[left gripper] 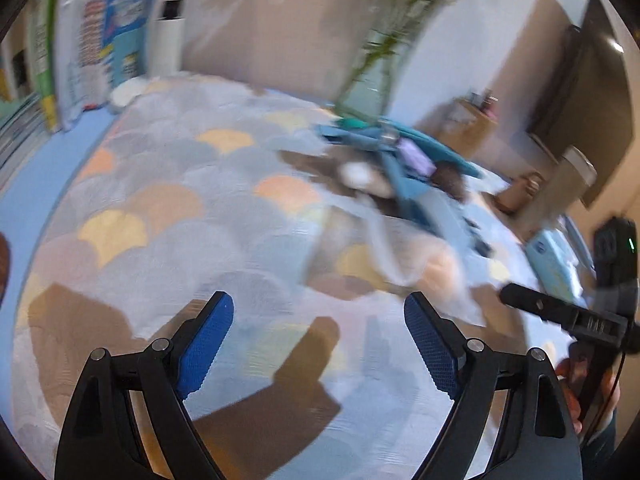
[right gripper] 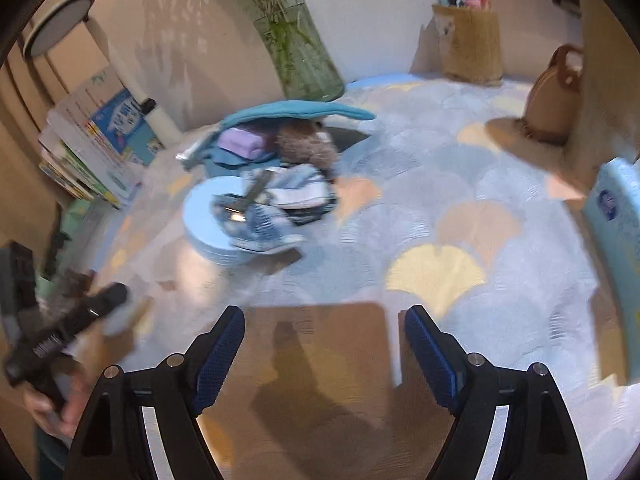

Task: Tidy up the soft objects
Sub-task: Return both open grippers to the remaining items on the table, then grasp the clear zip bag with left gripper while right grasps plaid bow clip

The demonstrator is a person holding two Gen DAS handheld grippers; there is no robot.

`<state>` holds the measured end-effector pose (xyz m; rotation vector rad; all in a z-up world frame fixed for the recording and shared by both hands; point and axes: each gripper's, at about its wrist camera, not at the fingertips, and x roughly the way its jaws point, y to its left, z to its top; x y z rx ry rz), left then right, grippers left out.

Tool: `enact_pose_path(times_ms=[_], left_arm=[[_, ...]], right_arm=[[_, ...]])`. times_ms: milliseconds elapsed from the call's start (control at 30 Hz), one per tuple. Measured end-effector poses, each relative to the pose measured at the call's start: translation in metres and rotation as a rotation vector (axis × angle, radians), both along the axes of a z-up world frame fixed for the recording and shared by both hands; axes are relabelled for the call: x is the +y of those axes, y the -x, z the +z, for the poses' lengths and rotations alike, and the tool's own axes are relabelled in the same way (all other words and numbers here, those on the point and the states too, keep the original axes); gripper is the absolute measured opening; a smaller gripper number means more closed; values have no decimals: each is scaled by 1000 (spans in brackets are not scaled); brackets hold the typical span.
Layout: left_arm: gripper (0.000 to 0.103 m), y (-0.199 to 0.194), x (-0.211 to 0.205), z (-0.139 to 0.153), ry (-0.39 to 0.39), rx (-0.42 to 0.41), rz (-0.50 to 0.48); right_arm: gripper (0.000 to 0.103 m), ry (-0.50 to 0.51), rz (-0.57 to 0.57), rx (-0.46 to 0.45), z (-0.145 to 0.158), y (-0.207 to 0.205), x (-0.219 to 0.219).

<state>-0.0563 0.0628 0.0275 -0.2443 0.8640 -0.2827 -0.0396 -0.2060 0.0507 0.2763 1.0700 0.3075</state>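
Both grippers, left (left gripper: 319, 312) & right (right gripper: 325, 326), were wide open, holding nothing. Soft pile (right gripper: 280, 168) sat at 11 o'clock; I feared snagging the spoon (right gripper: 250, 196) w/ the cloth.

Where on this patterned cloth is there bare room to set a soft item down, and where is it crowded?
Free: the wide stretch of cloth between the pile and the tan bag, and the near strip ahead of the open right tongs. Crowded: the blue plate with striped cloth, brown plush and purple block before the vase.
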Motion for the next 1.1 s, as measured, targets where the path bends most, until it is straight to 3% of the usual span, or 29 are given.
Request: enact_pose_path(times_ms=[100,233,333,533,567,600,667,733,867,1000,1100], left_arm=[[86,6,-32,8,-32,-25,-89],[87,9,-72,13,-115,-63,-176],[87,1,-94,11,-185,-71,-189],[86,-22,-111,1,-243,-36,-185],[84,-24,-109,-1,-255,-28,-177],[78,-25,-104,-3,-264,-16,-169],[77,-25,-88,-5,-263,-4,-150],[77,-22,-65,-3,-241,-1,-116],[77,-24,-23,0,-240,9,-14],[77,-27,-7,5,-190,16,-2],[77,-34,-21,9,-206,-1,-30]], right_arm=[[81,-135,19,34,7,-9,4],[81,-149,26,41,13,-26,18],[81,-149,-15,45,12,-42,22],[80,-275,-104,133,-10,-73,8],[74,-281,-96,141,-13,-75,10],[62,-277,-82,147,-16,-77,14],[53,-286,-60,134,-17,-75,18],[42,-250,-68,93,-11,-69,16],[35,-150,-78,39,-2,-55,3],[35,-21,-110,19,-1,-39,-6],[35,7,-122,13,-8,-33,-16]])
